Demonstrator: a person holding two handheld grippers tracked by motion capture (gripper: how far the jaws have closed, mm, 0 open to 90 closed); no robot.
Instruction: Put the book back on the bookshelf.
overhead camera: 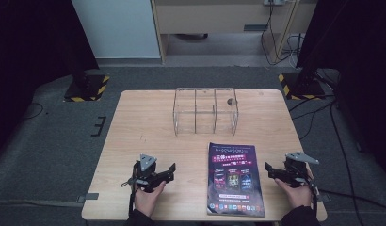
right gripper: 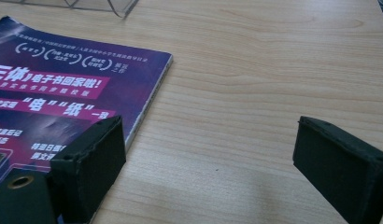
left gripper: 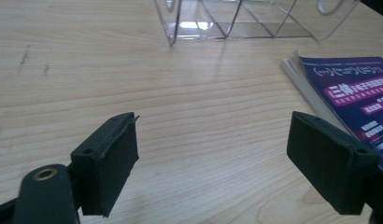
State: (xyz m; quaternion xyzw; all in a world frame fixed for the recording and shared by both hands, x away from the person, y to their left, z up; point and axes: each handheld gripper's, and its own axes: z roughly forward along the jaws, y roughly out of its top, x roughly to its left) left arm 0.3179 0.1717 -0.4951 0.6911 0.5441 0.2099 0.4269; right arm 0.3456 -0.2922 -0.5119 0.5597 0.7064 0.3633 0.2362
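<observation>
- Presently, we find the left gripper (overhead camera: 168,170) low over the wooden table (overhead camera: 144,122) at about 7 o'clock of the tabletop in the high view, held in the person's left hand (overhead camera: 148,195), whose forearm enters from the bottom edge.
- Its jaws point toward 3 o'clock and stand wide apart with bare wood between them, gripping nothing.
- We note the right gripper (overhead camera: 268,168) at about 5 o'clock of the tabletop, held in the right hand (overhead camera: 294,194), jaws pointing toward 9 o'clock.
- Its jaws are likewise spread and empty; in the right gripper view one pad overlaps the magazine's edge in the picture, though we cannot tell whether it touches.
- The purple magazine (overhead camera: 235,180) lies flat between the two grippers, near the table's front edge, apart from the left gripper.
- A clear acrylic organizer (overhead camera: 205,111) with compartments stands upright at 12 o'clock of the magazine, just beyond it.
</observation>
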